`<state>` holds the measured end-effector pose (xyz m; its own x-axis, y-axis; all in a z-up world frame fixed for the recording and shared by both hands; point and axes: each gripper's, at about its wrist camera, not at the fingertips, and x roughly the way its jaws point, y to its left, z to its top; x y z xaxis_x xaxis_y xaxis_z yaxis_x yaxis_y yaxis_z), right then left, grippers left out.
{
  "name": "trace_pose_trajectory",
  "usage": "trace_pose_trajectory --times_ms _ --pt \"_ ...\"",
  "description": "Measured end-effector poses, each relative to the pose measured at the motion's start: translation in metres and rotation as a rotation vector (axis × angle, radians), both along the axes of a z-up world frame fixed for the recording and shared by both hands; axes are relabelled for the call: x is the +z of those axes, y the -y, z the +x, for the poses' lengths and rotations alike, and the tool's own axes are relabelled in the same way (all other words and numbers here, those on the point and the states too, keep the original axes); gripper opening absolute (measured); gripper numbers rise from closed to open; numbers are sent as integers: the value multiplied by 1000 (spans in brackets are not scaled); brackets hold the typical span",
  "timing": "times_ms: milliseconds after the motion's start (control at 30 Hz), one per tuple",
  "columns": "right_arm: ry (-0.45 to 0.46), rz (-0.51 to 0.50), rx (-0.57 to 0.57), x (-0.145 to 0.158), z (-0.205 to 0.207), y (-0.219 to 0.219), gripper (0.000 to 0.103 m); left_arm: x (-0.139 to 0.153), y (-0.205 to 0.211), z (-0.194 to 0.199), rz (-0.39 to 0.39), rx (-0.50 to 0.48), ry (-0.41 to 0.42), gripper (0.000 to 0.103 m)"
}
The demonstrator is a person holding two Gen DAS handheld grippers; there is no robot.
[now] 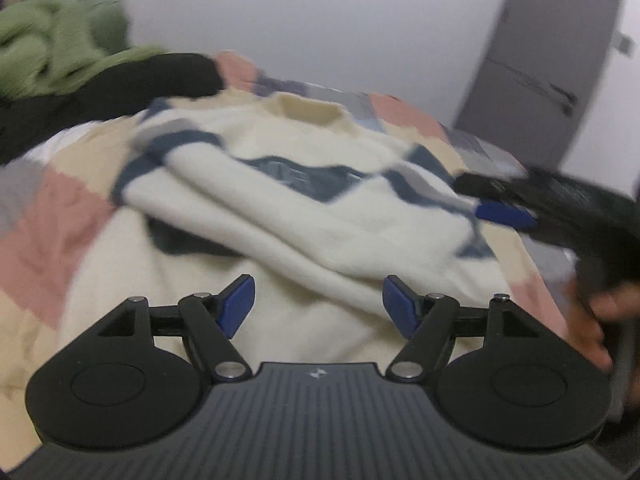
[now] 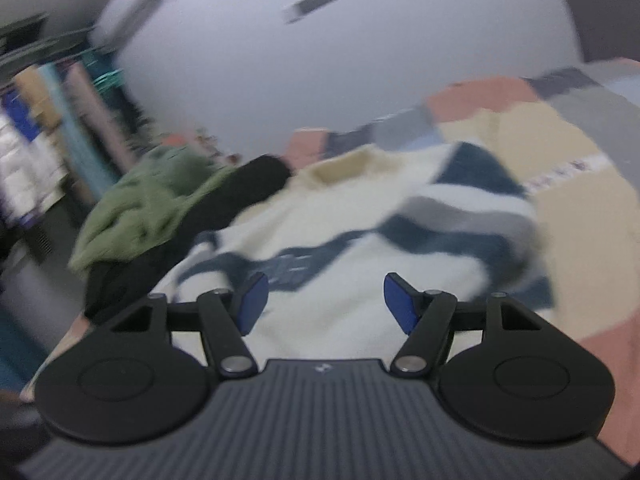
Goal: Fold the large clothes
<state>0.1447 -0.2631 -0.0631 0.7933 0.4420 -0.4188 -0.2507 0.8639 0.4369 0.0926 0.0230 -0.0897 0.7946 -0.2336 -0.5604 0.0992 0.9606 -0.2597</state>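
Observation:
A cream sweater (image 1: 304,208) with dark blue and grey stripes lies crumpled on a patchwork bed cover (image 1: 52,216); its collar faces the far wall. My left gripper (image 1: 318,304) hovers open just above the sweater's near hem, with nothing between its blue pads. The right wrist view shows the same sweater (image 2: 352,232) from the other side, with my right gripper (image 2: 326,304) open above it and holding nothing. That right gripper (image 1: 516,204) also appears at the right edge of the left wrist view, held by a hand (image 1: 592,320).
A green garment (image 1: 60,44) and a black garment (image 1: 120,92) are piled at the bed's far left. A white wall stands behind the bed, with a grey door (image 1: 560,60) to the right. Hanging clothes (image 2: 44,136) fill a rack beyond the pile.

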Motion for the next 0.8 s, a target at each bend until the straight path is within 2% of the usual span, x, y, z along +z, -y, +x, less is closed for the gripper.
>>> trace_pose_trajectory --times_ms 100,300,467,567,633,700,767,800 --pt "19 -31 99 3 -3 -23 66 -8 -22 17 -50 75 -27 75" --pt "26 -141 198 -7 -4 -63 55 -20 -57 44 -43 154 -53 75" --pt "14 -314 241 -25 0 -89 55 -34 -81 61 -110 178 -65 75" --pt "13 -450 263 -37 2 -106 52 -38 -84 66 -109 172 -59 75" --pt "30 -503 265 -41 3 -112 50 -39 -86 67 -109 171 -53 75" --pt "42 -531 260 -43 6 -115 44 -40 -87 67 -114 170 -49 75" --pt "59 -554 248 -42 8 -114 26 -40 -87 67 -121 172 -48 75" --pt "65 -556 238 -41 10 -112 24 -40 -87 66 -125 174 -47 75"
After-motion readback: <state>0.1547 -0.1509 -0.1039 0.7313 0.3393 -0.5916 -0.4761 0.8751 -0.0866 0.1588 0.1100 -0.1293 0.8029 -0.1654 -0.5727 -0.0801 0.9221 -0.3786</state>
